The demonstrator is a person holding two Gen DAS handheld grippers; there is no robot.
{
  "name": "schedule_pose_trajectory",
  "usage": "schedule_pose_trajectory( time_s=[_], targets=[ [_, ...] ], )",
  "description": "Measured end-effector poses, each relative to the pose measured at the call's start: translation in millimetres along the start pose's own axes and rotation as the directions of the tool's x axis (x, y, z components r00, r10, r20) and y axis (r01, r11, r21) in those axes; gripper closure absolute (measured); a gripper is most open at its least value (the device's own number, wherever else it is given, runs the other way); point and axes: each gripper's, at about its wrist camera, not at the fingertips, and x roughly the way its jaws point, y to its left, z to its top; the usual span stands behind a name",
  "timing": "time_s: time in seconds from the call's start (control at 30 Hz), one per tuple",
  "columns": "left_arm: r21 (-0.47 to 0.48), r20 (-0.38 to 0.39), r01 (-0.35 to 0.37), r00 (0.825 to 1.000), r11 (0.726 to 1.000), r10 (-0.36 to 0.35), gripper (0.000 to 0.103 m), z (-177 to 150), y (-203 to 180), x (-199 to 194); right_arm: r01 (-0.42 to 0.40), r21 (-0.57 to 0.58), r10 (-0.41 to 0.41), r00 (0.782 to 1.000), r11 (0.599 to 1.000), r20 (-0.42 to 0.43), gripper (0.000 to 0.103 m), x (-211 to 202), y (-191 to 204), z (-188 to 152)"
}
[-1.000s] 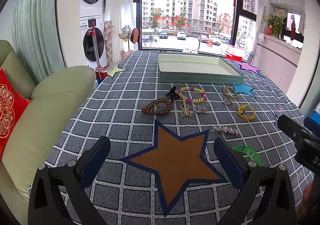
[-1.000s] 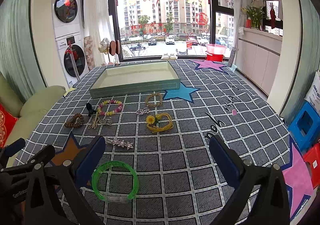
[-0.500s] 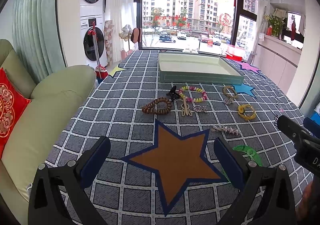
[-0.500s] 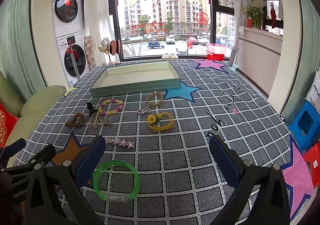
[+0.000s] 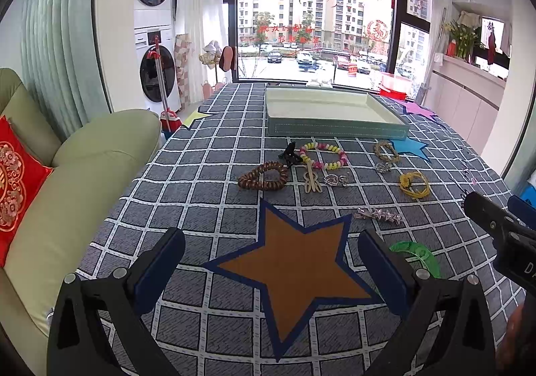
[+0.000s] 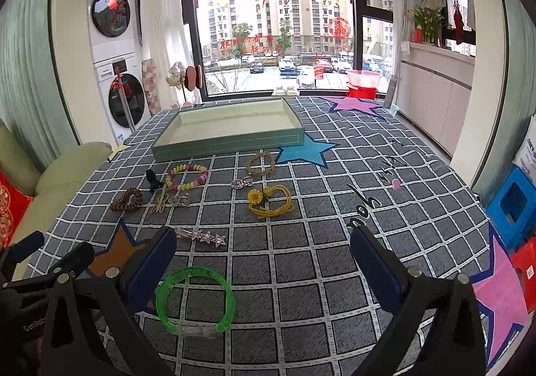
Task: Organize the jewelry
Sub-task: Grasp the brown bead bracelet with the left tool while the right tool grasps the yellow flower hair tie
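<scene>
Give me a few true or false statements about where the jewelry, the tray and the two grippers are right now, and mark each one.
1. The tray already holds several bracelets. False: it looks empty; all the jewelry lies on the tablecloth.
2. The green bangle lies nearest the right gripper. True.
3. The left gripper is shut on the brown bead bracelet. False: it is open and holds nothing.
4. The star hair clip lies between the green bangle and the yellow flower hair tie. True.
</scene>
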Motion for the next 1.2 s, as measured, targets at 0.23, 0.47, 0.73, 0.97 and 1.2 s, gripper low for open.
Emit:
schedule_pose_trajectory(
  time_s=[0.23, 0.47, 0.73, 0.97, 1.2],
  targets=[
    [0.001, -0.001, 0.0, 1.0, 1.0, 0.0, 0.0, 0.2, -0.1, 0.0, -0.009, 0.003, 0.009, 1.0, 1.0, -0.006, 0.0, -0.1, 0.2, 0.0],
    [0.02, -0.026, -0.026, 0.999, 0.999, 0.027, 0.0, 9.4, 10.2, 6.3, -0.066, 0.03, 0.068, 0.995, 0.997, -0.076, 0.0, 10.8, -5.1, 4.1],
    [0.082, -0.144, 0.016, 0.99, 0.996, -0.004, 0.0, 45.8, 34.2, 52.6, -0.052, 0.054, 0.064, 0.965, 0.997, -0.256, 0.0, 54.3, -25.7, 30.3],
    [0.116, -0.246, 0.102, 0.967, 0.988, -0.071, 0.0, 62.5, 31.3, 105.9, -0.029, 0.076, 0.057, 0.917, 0.997, -0.395, 0.0, 112.0, -42.5, 41.7],
    [0.132, -0.314, 0.109, 0.947, 0.985, -0.062, 0.0, 61.7, 25.3, 143.7, -0.06, 0.075, 0.087, 0.886, 0.995, -0.456, 0.0, 158.4, -39.4, 43.3]
  ],
)
